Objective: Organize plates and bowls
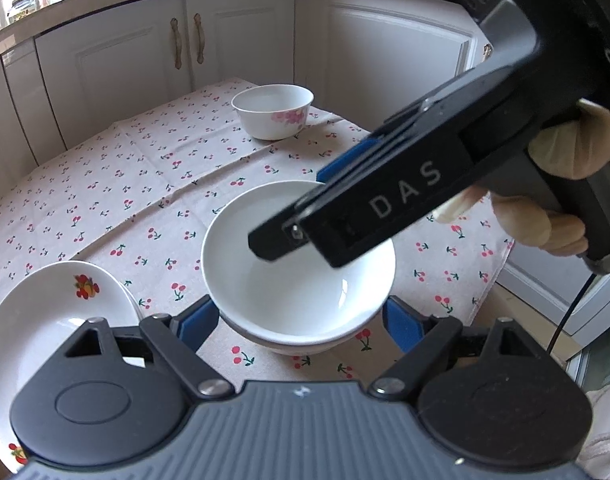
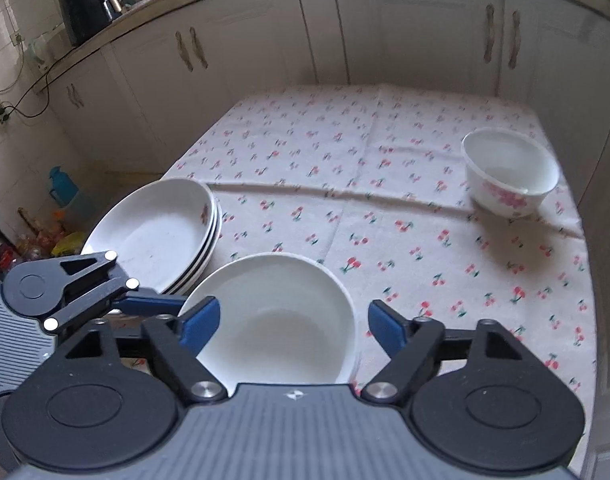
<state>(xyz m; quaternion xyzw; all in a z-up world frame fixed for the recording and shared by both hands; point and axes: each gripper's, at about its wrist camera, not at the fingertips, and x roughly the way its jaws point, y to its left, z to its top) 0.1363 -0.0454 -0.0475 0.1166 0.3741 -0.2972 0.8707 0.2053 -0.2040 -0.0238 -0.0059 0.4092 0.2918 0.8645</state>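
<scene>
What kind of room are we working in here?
Most likely a home kitchen: white cabinet doors under a cluttered countertop, and a cherry-print tablecloth with stacked plates and bowls.

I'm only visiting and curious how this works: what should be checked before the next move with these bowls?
1. Right gripper free of the top bowl: ok, jaws open, pads not pressing.
2. Top bowl nested in the lower bowl: ok.
3. Left gripper gripping that stack: cannot tell; jaws flank it.
4. Flowered bowl upright, nothing on it: ok.
5. Plate stack neatly piled: ok.
</scene>
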